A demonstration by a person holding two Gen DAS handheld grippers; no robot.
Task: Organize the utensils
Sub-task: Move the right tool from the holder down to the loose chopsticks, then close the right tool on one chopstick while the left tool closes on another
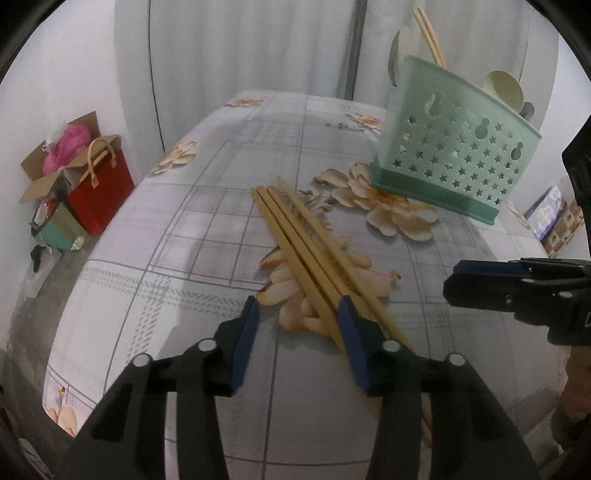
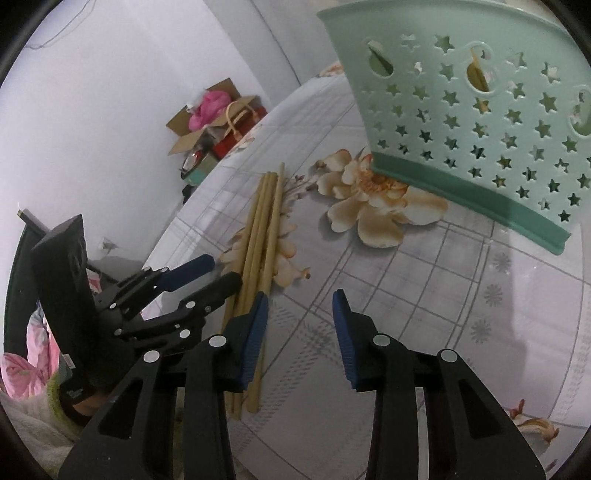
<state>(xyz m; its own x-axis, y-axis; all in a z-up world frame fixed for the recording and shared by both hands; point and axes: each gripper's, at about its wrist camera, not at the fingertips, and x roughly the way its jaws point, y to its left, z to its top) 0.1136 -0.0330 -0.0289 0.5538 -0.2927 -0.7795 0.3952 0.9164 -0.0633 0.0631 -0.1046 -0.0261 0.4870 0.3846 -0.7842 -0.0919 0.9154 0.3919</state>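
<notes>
On the bed's flowered sheet, near the middle, a loose bundle of wooden chopsticks lies flat, its sticks side by side but one crossing at a slant. At the far left, off the bed, a cardboard box holds something pink and a red bag leans beside it; neither belongs to the job.

The left gripper hangs low over the near end of the bundle, fingers parted with nothing pinched between them; the right-hand finger sits over or against the sticks, the left-hand one clear of them on bare sheet. Closing from here would likely catch only some of the sticks, or push the bundle sideways, because it is off-centre in the gap. The crossed stick could pivot and drop out of a partial grip.

The right gripper, just right of the bundle, is also released and empty, its left finger beside the sticks' near ends. With both tools this close, the two could knock together or scatter the sticks.

To the far right stands the mint-green holder with star cut-outs, upright on the sheet and well apart from the bundle. It already carries two chopsticks and pale spoons poking above its rim. How it is divided inside cannot be seen. Being light and on soft bedding, it may tip if sticks are dropped in at an angle.
</notes>
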